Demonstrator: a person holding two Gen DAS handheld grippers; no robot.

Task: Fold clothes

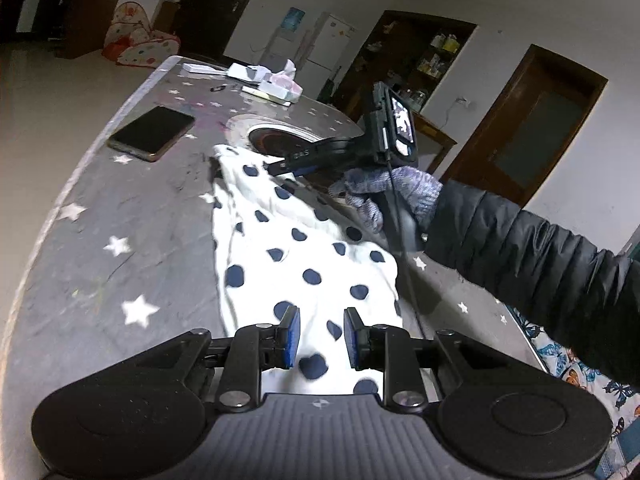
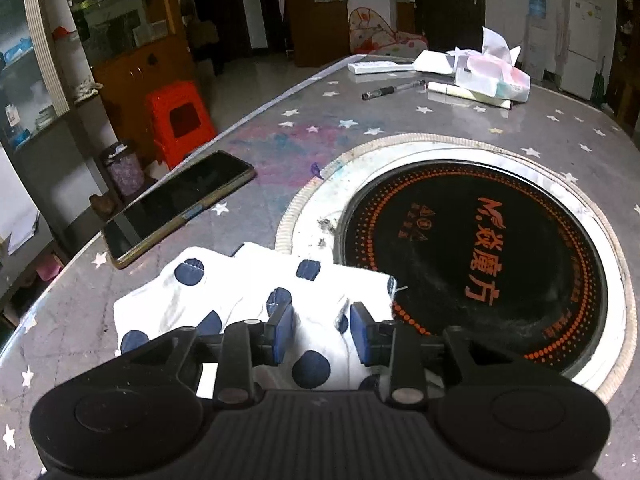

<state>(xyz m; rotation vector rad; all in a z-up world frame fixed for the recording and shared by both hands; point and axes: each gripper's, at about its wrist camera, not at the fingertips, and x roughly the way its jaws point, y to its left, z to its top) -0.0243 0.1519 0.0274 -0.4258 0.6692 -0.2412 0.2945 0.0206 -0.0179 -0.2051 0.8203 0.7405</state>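
A white garment with dark blue dots (image 1: 296, 256) lies on the grey star-patterned table (image 1: 120, 208). My left gripper (image 1: 320, 338) is open, its blue pads either side of the garment's near end, just above it. My right gripper (image 2: 322, 330) is open too, straddling a raised fold of the same garment (image 2: 256, 288) at its far end, beside the cooktop. In the left wrist view the right gripper (image 1: 276, 166) reaches in from the right, held by a gloved hand, its fingers at the garment's far edge.
A round black induction cooktop (image 2: 472, 256) is set into the table right of the garment. A black phone (image 2: 180, 208) lies left of it near the table edge. A pen (image 2: 392, 89), papers and a tissue pack (image 2: 492, 76) sit at the far end. A red stool (image 2: 178, 120) stands beyond the table.
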